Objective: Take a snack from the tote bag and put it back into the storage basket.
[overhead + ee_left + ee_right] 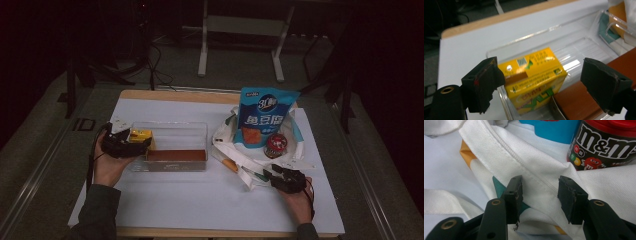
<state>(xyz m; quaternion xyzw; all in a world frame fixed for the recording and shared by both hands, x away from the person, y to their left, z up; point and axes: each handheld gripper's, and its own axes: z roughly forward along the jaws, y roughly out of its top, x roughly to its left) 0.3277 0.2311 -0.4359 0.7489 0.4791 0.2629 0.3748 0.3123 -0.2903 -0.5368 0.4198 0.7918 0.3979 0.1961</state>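
— Unpacking looks like the step in hand: the left gripper (pixel 536 85) hangs at the near end of the clear plastic bin (pixel 172 131), jaws spread wide, with the yellow drink carton (pixel 534 76) standing between them but touched by neither.

— So the carton is let go?

— Seemingly; it sits in the bin, just beside a brown box (pixel 584 97).

— And the right gripper (pixel 539 192)?

— Its jaws are parted over a seam of the white tote bag (pixel 534 165), gripping nothing. Beyond its tips stand the M&M's jar (pixel 604 142) and a blue snack pouch (pixel 264 116).

— Next move?

— Probably the left backs away from the bin while the right reaches forward to the jar.
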